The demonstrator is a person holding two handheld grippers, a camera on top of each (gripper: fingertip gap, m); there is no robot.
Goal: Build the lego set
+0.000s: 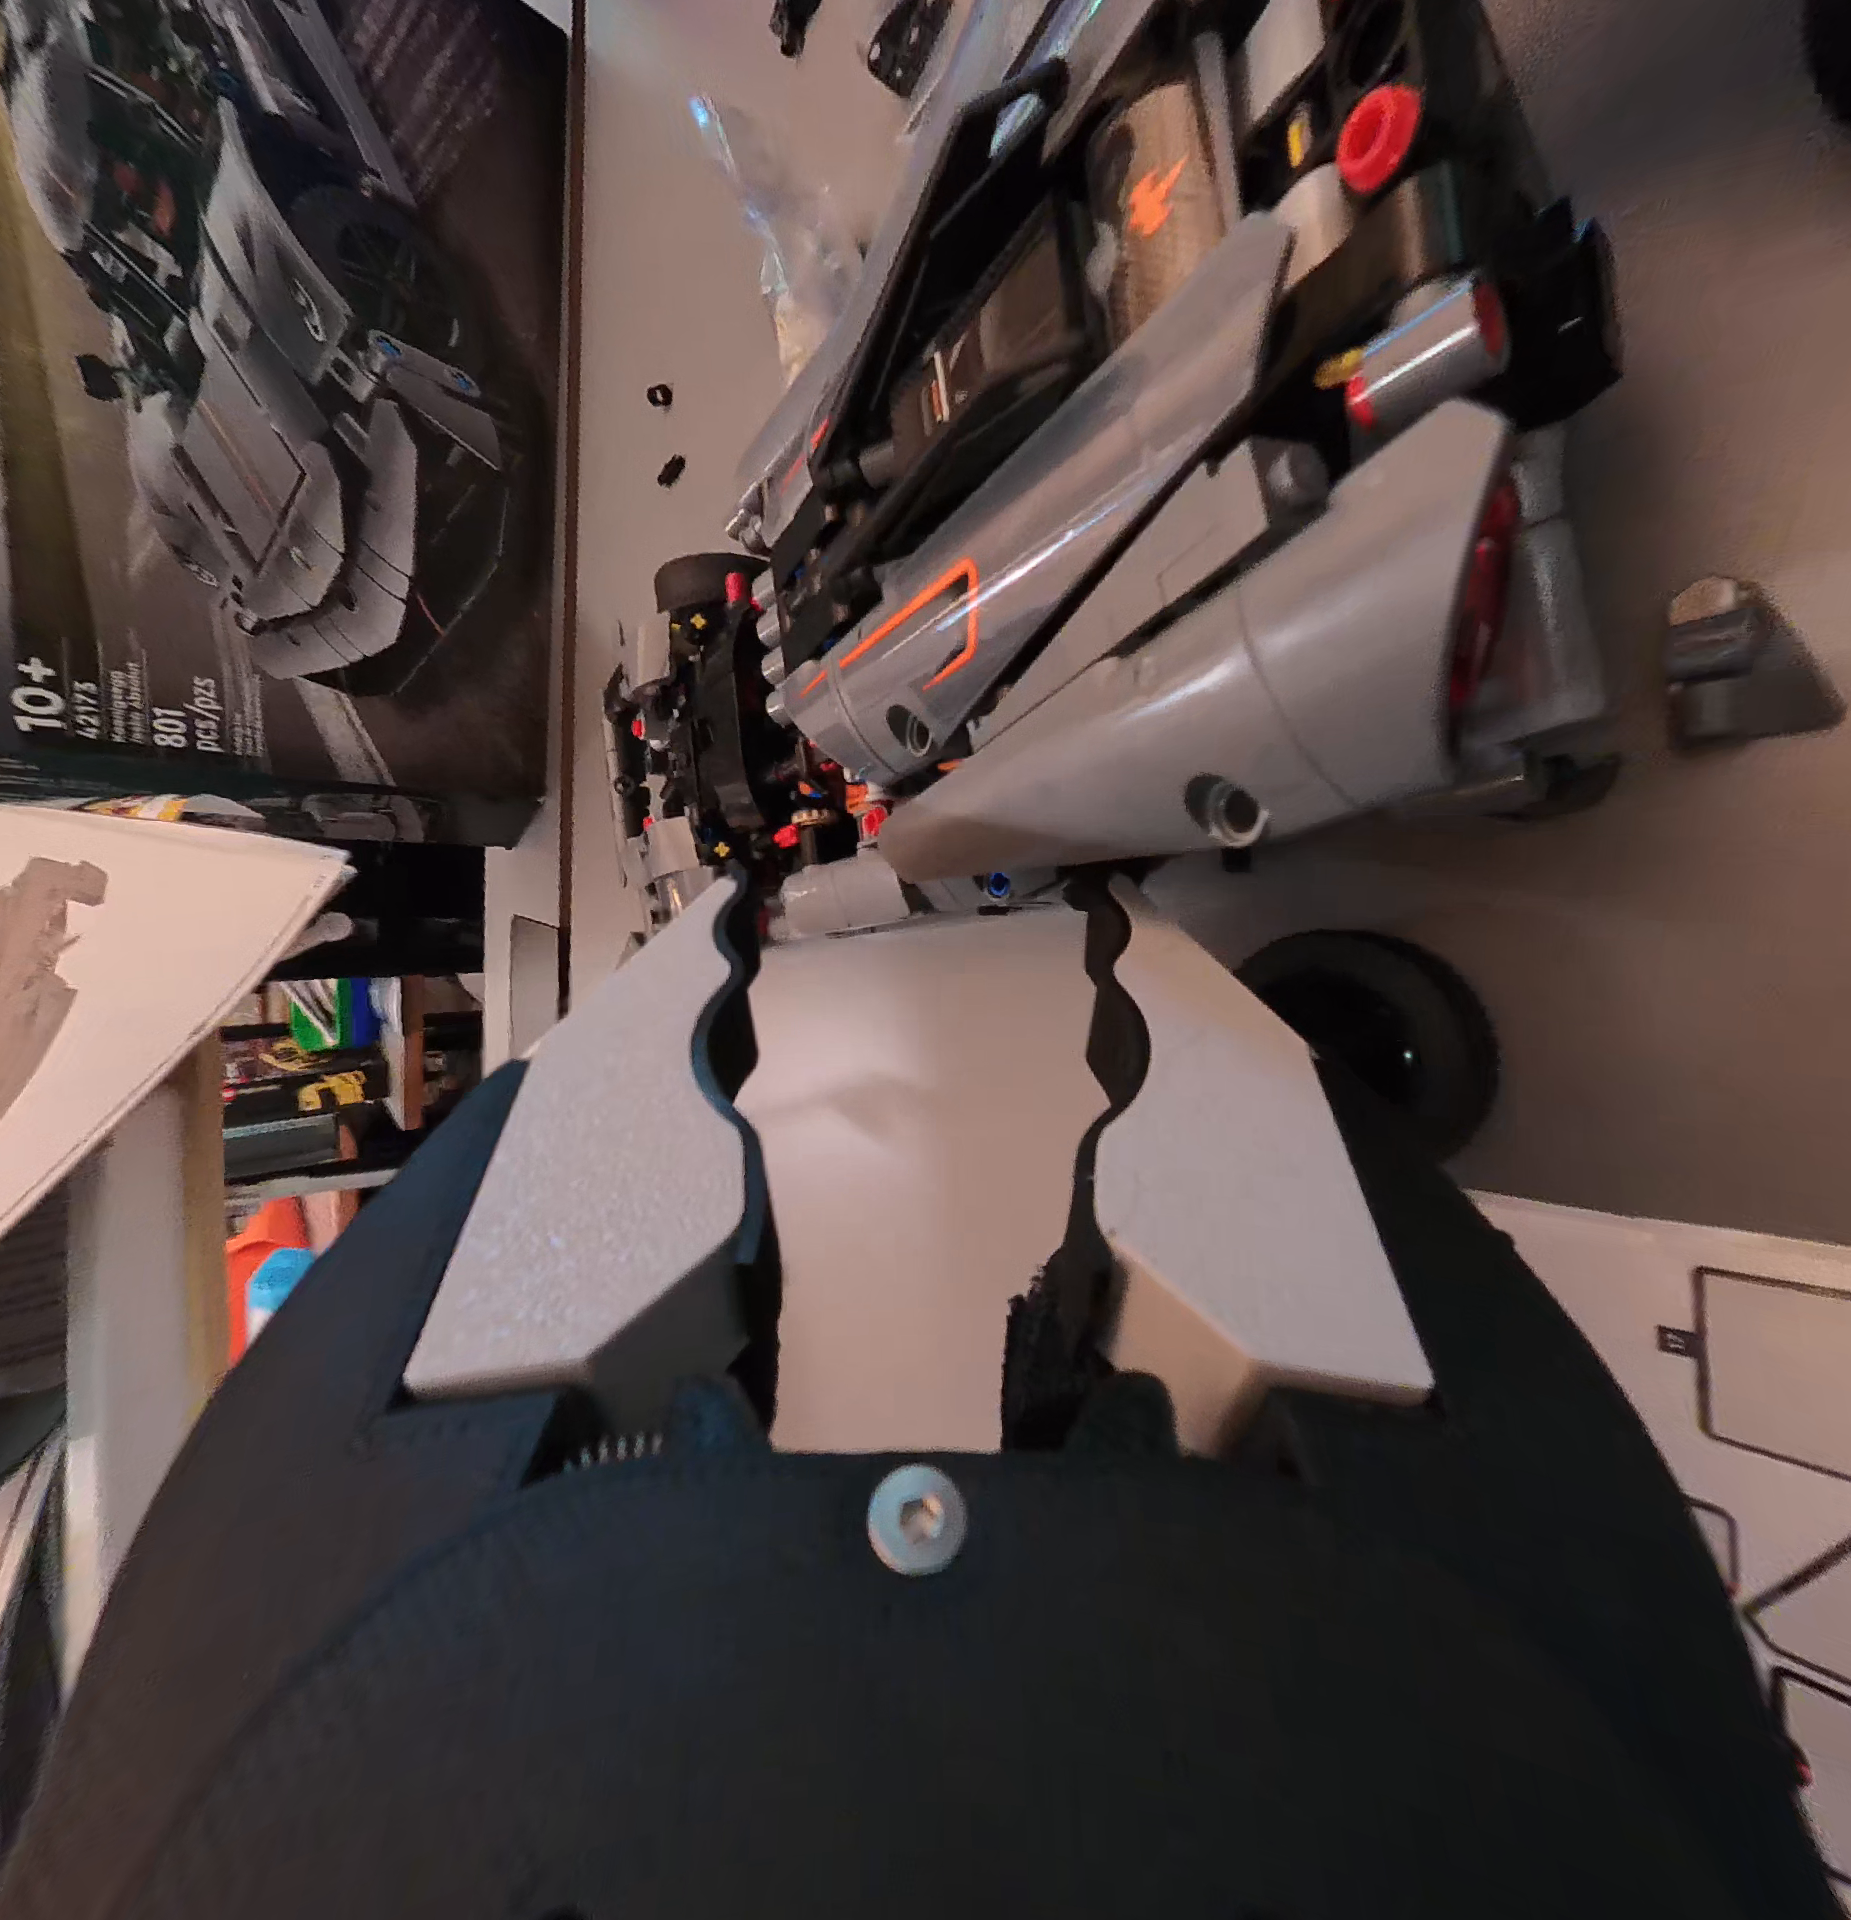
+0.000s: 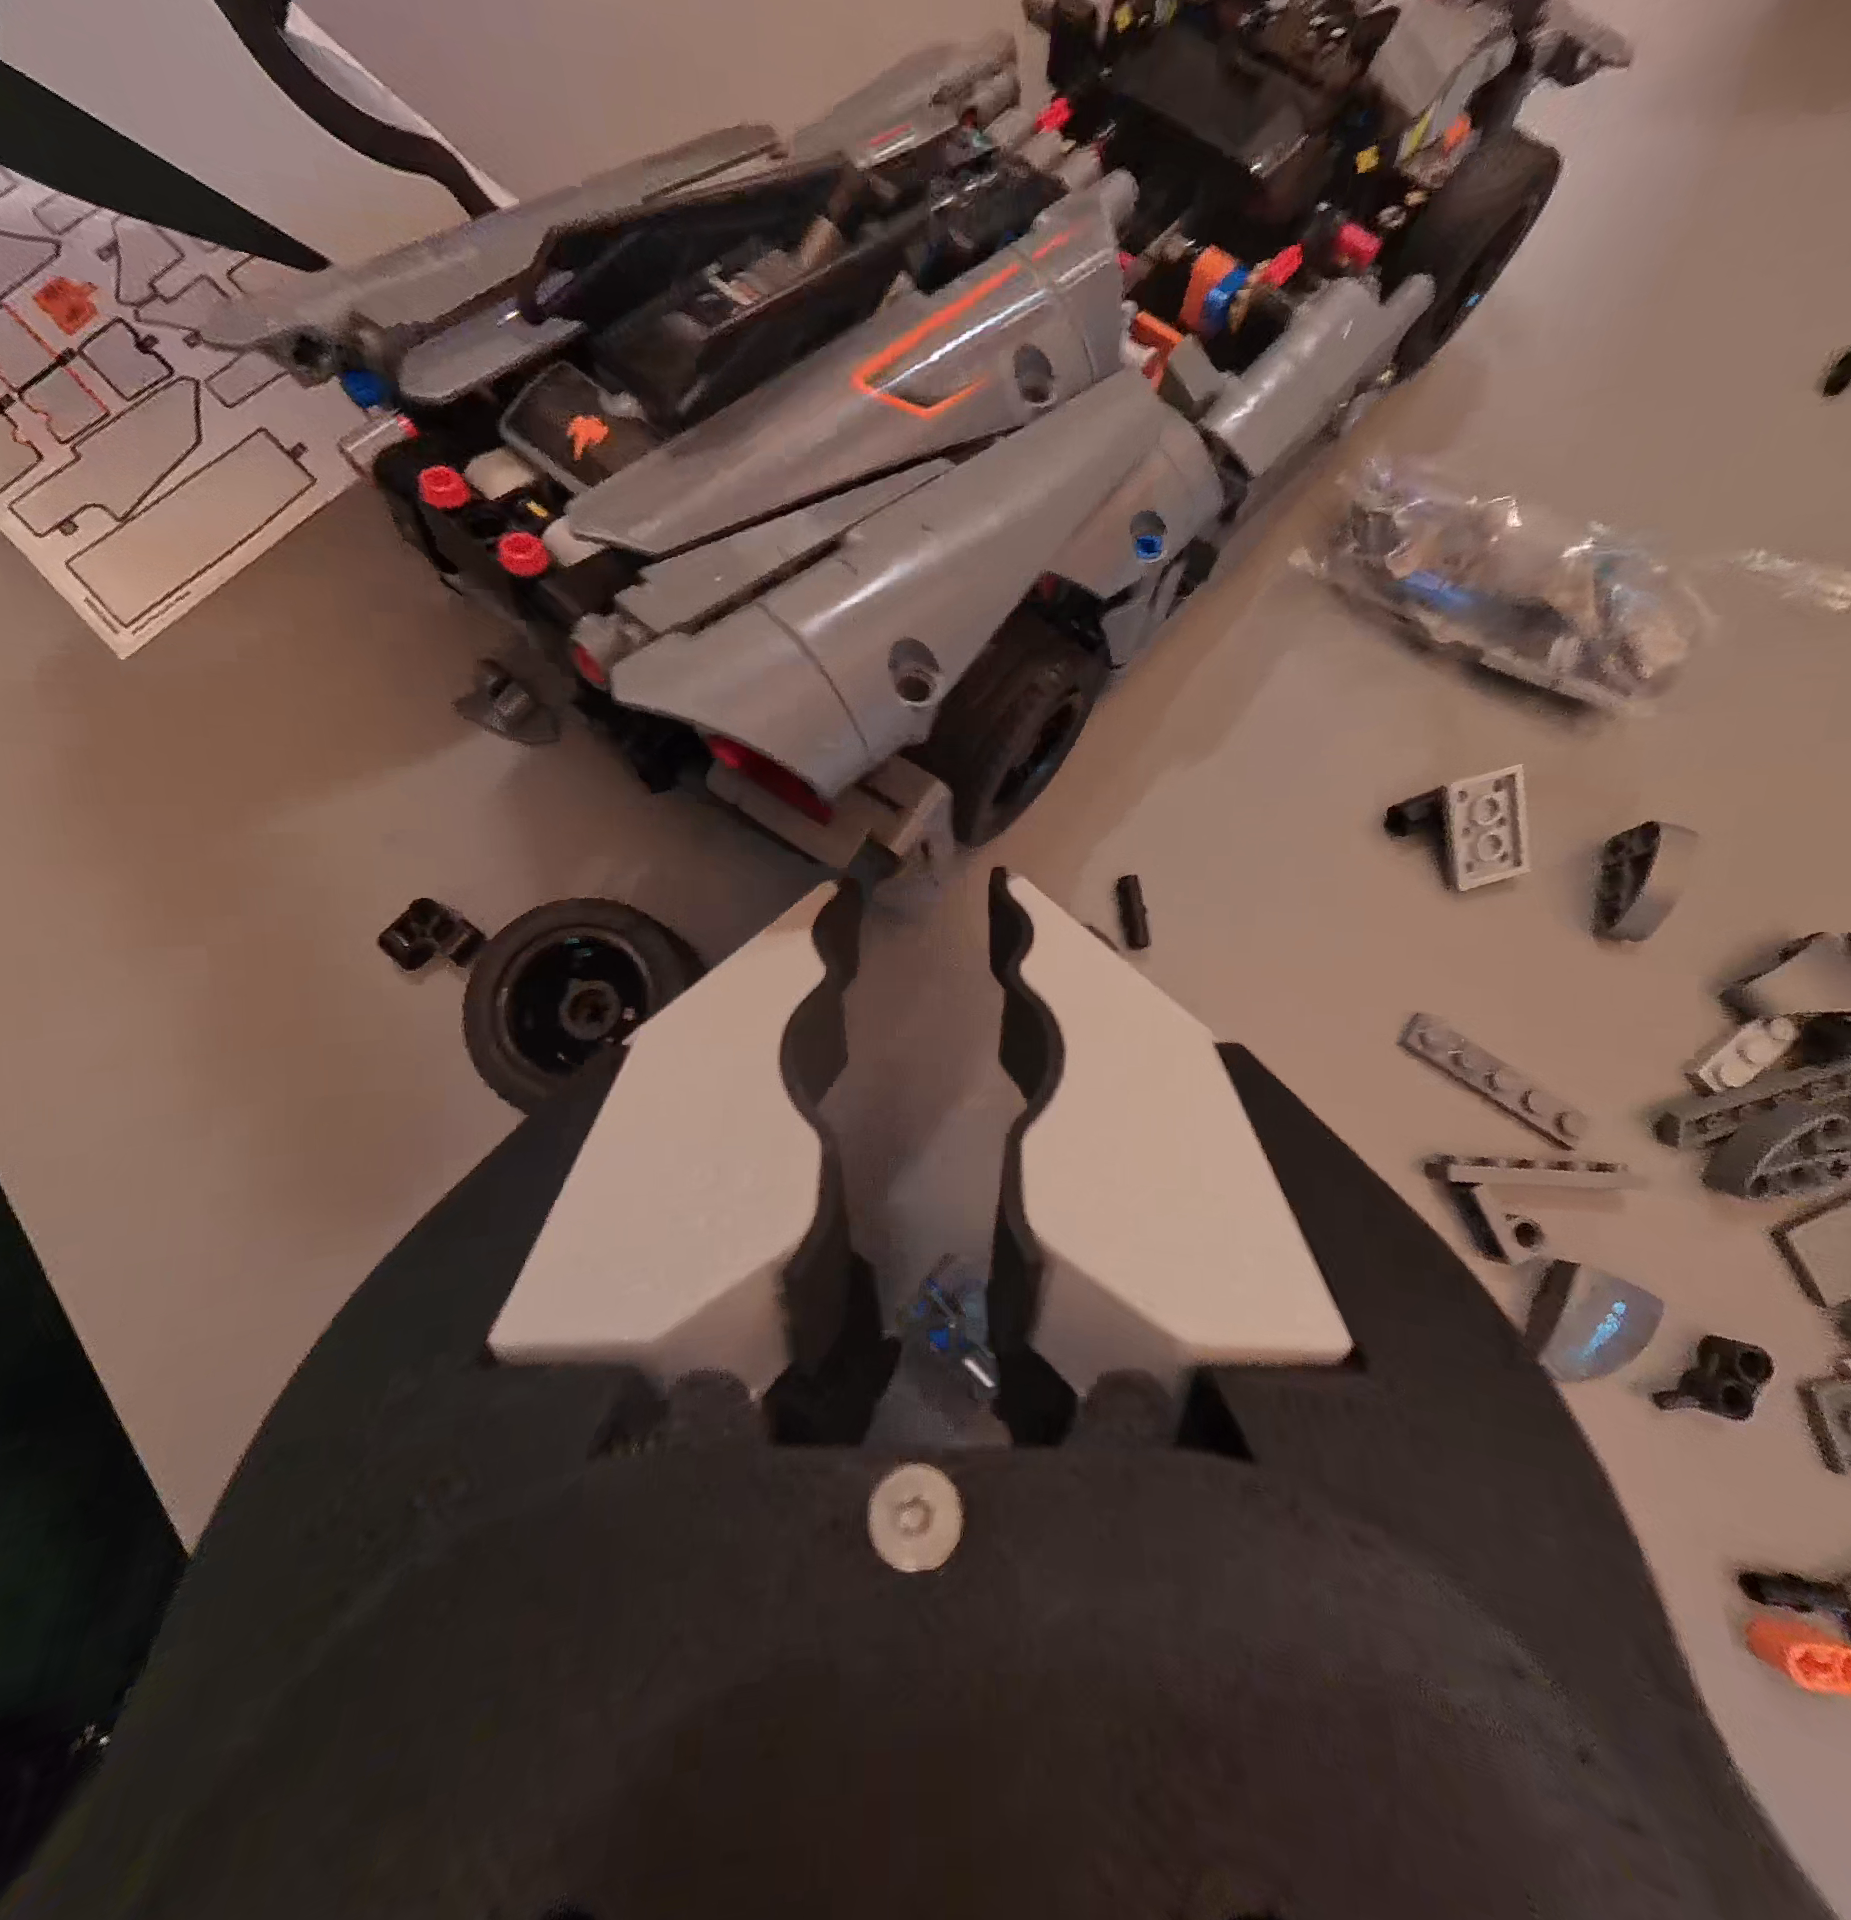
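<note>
The partly built grey and black lego car (image 1: 1160,582) with orange lines lies on the table just ahead of my left gripper (image 1: 916,891). That gripper is open wide and empty, with its fingertips at the car's side edge. In the right wrist view the car (image 2: 796,499) stands ahead with a rear wheel fitted. My right gripper (image 2: 921,888) is open with a narrow gap and empty, just short of the car's rear corner. A loose black wheel (image 2: 568,997) lies left of it on the table and also shows in the left wrist view (image 1: 1388,1039).
The set's box (image 1: 256,395) and an open instruction booklet (image 1: 121,987) lie to the left. A sticker sheet (image 2: 142,416) lies beside the car. A plastic bag of parts (image 2: 1503,592) and several loose grey and black pieces (image 2: 1482,831) lie to the right. A small grey piece (image 2: 505,701) lies behind the car. Left tips to right tips: about 15 cm. Measured from the fingertips, the loose black wheel (image 2: 568,997) is 6 cm or so from the right gripper and 15 cm from the left.
</note>
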